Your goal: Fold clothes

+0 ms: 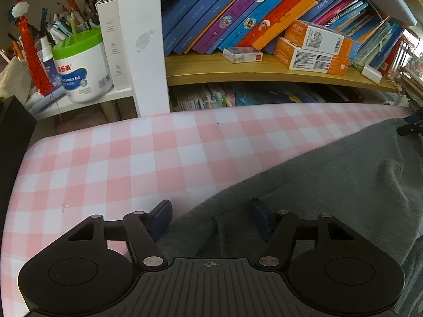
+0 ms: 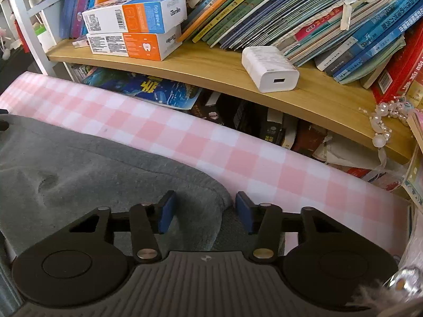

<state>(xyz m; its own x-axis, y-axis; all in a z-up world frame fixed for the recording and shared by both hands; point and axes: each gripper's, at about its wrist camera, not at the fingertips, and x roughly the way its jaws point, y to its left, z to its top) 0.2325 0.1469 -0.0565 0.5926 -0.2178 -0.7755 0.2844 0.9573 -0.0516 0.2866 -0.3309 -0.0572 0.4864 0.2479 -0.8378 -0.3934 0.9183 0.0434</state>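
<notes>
Straddling the grey garment's (image 1: pixel 330 185) near corners, my left gripper (image 1: pixel 211 218) and right gripper (image 2: pixel 205 211) stand apart, unclamped, poised to pinch for folding.

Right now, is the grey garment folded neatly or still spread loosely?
Spread loosely: the grey garment lies wrinkled over the checked cloth; no neat fold shows.

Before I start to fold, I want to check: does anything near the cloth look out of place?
Only the white charger stands out: it lies loose on the wooden shelf in front of the books.
</notes>
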